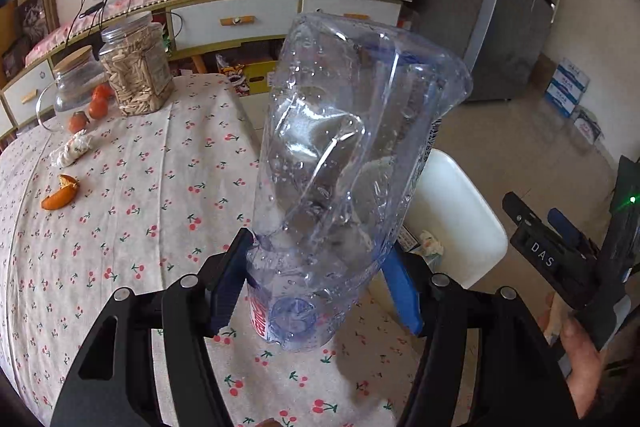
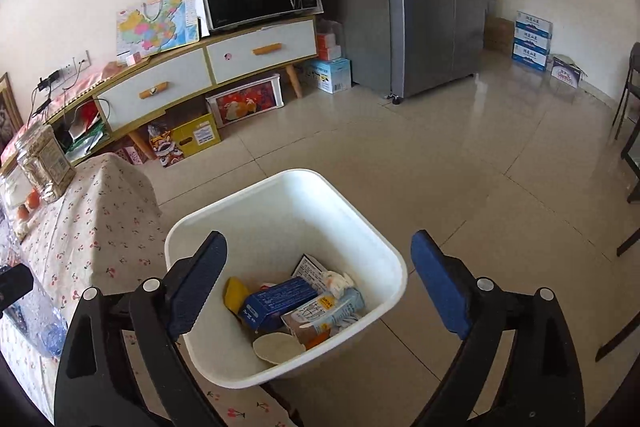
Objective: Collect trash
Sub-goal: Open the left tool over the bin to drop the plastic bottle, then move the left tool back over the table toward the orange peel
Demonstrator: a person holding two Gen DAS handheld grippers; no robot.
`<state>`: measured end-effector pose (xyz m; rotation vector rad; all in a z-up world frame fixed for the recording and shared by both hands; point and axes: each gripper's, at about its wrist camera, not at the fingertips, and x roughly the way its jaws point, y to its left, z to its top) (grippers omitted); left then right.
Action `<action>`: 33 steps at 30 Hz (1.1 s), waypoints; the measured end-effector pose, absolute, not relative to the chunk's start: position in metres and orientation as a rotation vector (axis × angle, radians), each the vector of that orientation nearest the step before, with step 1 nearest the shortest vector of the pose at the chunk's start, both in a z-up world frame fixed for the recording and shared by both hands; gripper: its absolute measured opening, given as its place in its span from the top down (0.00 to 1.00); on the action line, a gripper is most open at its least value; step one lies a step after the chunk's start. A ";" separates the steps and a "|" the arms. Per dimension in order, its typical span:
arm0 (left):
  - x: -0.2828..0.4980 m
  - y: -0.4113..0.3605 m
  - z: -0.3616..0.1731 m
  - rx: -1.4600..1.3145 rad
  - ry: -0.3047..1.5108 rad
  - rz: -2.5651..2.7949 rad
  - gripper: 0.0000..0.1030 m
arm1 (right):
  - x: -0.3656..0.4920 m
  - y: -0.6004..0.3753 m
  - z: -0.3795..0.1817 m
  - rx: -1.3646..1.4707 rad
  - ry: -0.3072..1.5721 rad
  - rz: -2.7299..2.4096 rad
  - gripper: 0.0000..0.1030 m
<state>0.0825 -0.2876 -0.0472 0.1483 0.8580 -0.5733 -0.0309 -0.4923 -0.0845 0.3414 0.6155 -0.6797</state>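
While the tablecloth [image 1: 120, 211] carries orange peel [image 1: 61, 193] and a crumpled tissue [image 1: 74, 149] at far left, the left gripper [image 1: 316, 283] clamps a crushed clear plastic bottle [image 1: 344, 163] near its lower end, above the table edge. Further right, the white bin [image 2: 384, 263] stands on the floor beside the table, holding cartons and wrappers. Right gripper [image 2: 316, 283]: jaws wide apart, empty, above the bin.

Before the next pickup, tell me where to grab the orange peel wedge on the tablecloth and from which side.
Take the orange peel wedge across its narrow middle, coming from above. It lies flat and curved on the cherry-print tablecloth, apart from the twisted tissue, so a side approach would probably just push it along. The open right claw is free; the left claw holds the crushed plastic bottle.
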 end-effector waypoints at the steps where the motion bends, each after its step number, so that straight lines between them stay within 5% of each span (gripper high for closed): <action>1: 0.083 -0.296 -0.047 0.150 0.862 -0.591 0.39 | -0.037 -0.495 -0.086 0.354 0.617 -0.693 0.13; 17: 0.093 -0.416 -0.062 0.165 0.985 -0.820 0.38 | -0.077 -0.525 -0.093 0.405 0.630 -0.819 0.13; 19: 0.099 -0.424 -0.069 0.174 1.022 -0.816 0.27 | -0.076 -0.524 -0.093 0.405 0.628 -0.822 0.13; 33: 0.139 -0.315 -0.074 0.166 0.974 -0.600 0.23 | -0.015 -0.459 -0.086 0.342 0.637 -0.636 0.08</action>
